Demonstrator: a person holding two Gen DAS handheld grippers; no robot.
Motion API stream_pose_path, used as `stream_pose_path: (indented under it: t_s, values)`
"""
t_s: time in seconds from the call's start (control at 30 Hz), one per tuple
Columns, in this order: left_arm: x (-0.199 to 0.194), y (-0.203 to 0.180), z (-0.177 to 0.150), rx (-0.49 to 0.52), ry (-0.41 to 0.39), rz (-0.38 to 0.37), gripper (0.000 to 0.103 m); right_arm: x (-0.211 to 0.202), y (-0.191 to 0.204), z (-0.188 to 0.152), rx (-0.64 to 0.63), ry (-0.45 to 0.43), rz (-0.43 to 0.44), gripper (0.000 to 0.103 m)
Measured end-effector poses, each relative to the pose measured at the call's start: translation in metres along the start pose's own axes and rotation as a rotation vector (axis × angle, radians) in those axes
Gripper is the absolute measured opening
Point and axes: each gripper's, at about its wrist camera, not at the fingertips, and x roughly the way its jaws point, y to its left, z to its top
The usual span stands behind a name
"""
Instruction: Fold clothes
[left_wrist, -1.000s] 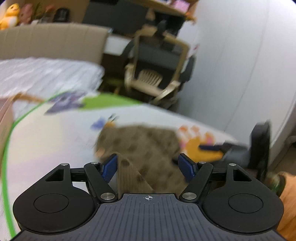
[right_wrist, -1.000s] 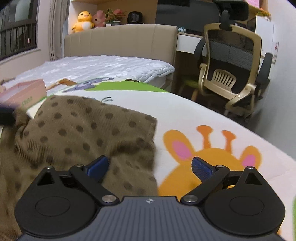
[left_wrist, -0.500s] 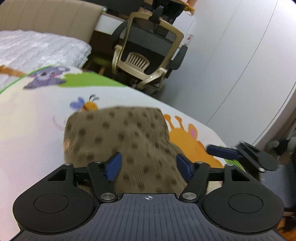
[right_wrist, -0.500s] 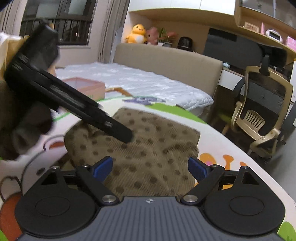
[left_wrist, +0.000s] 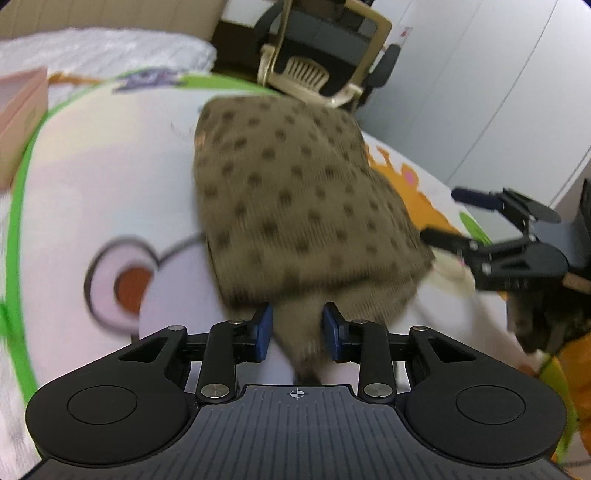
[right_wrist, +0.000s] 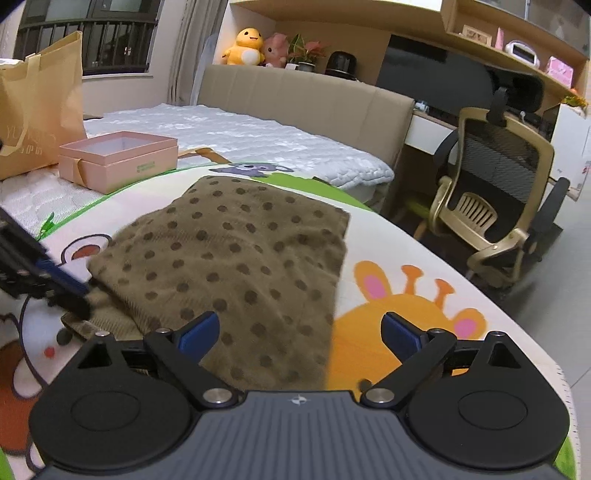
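A brown dotted garment (left_wrist: 295, 192) lies folded on the cartoon-print mat (left_wrist: 92, 184). My left gripper (left_wrist: 295, 328) is at its near edge. Its jaws are closing, and a bunched fold of the cloth fills the gap between the blue pads. In the right wrist view the same garment (right_wrist: 240, 251) spreads ahead, with the left gripper (right_wrist: 62, 295) at its left corner. My right gripper (right_wrist: 300, 332) hovers over the garment's right edge. Its jaws are opening wide and grip nothing. From the left wrist view the right gripper (left_wrist: 448, 214) sits just right of the cloth.
A pink open box (right_wrist: 118, 158) and a tan paper bag (right_wrist: 37, 110) stand at the mat's far left. Behind is a bed with a white quilt (right_wrist: 240, 136). An office chair (right_wrist: 495, 206) stands beyond the mat's right edge, where the floor begins.
My left gripper has come down to the garment's near edge and its jaws have narrowed onto a fold. It has left the space above the cloth in the right wrist view.
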Motion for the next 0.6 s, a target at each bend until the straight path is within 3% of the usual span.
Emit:
stream_pose_path:
  t_s: [0.1, 0.2, 0.3, 0.47, 0.53, 0.6]
  values:
    - [-0.014, -0.011, 0.0, 0.043, 0.005, -0.007, 0.038, -0.002, -0.005, -0.001, 0.025, -0.007, 0.001, 0.095]
    - [-0.026, -0.022, 0.02, 0.071, -0.07, -0.02, 0.05, -0.003, -0.003, 0.002, 0.044, -0.021, 0.02, 0.095]
    - [-0.027, -0.032, 0.051, 0.091, -0.168, -0.023, 0.051, -0.002, 0.01, 0.009, 0.03, -0.044, 0.052, 0.095]
    - [0.013, -0.034, 0.108, 0.053, -0.25, -0.036, 0.055, 0.007, 0.029, 0.029, 0.056, -0.073, 0.138, 0.095]
    - [0.037, -0.022, 0.117, 0.035, -0.224, -0.044, 0.057, 0.017, 0.033, 0.036, 0.107, -0.059, 0.206, 0.095]
    - [0.062, -0.01, 0.126, 0.018, -0.195, -0.053, 0.052, 0.038, 0.041, 0.036, 0.126, 0.001, 0.253, 0.095]
